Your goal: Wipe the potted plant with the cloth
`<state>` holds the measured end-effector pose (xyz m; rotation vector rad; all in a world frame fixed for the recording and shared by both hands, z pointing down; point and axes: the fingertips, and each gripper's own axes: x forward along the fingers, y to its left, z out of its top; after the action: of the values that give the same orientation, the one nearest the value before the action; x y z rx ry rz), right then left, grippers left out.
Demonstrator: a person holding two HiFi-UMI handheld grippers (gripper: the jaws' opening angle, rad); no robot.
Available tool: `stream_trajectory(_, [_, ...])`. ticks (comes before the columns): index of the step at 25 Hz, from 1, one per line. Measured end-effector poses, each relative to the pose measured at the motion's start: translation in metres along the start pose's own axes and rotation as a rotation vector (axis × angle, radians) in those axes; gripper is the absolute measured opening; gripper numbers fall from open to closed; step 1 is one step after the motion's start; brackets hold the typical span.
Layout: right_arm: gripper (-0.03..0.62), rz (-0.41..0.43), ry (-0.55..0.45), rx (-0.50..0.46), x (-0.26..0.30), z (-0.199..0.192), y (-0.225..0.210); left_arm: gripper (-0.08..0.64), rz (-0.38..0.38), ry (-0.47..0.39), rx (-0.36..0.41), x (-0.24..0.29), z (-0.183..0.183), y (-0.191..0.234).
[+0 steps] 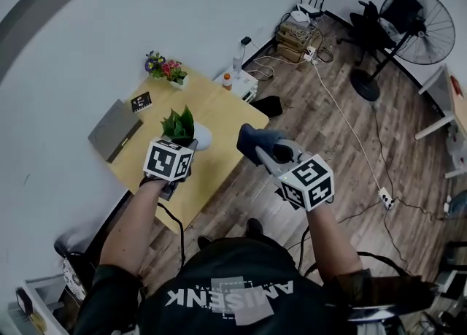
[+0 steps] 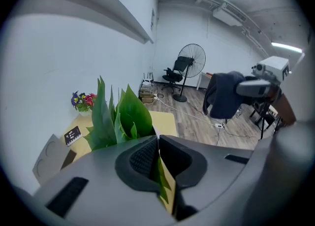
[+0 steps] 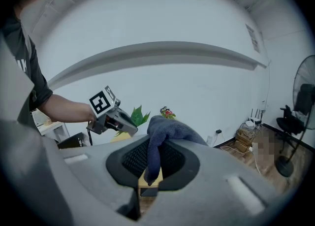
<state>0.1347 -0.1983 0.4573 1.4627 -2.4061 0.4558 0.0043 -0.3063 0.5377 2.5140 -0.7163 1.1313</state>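
Right gripper point(image 3: 149, 158) clamped on dark cloth point(image 3: 170, 129), held off the table over wood floor point(image 1: 328, 136). Left gripper point(image 2: 157, 146) pinched on a leaf of potted plant point(image 2: 123, 114), which stands on yellow table point(image 1: 219, 107) near its floor-side edge. Laptop point(image 1: 113, 129) and flowers point(image 1: 165, 68) sit wall-side. Fan point(image 1: 417, 16) is well apart.

Flowers point(image 1: 165, 68) and a grey laptop point(image 1: 114, 129) rest on the yellow table point(image 1: 219, 118).

green plant point(image 1: 179, 125), dark blue cloth point(image 1: 257, 141), yellow table point(image 1: 211, 111)
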Motion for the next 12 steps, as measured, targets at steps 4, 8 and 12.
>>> stream_trajectory(4, [0.028, -0.027, -0.031, 0.060, -0.005, -0.003, -0.021, 0.012, -0.018, 0.079, 0.057, 0.038, -0.013, -0.005])
stream_trajectory(8, [0.028, -0.032, -0.034, 0.095, -0.002, -0.008, -0.042, 0.012, -0.010, 0.120, 0.092, 0.071, -0.020, -0.004])
stream_trajectory(12, [0.028, -0.044, -0.041, 0.128, -0.004, -0.014, -0.056, 0.014, 0.016, 0.164, 0.152, 0.096, -0.026, -0.006])
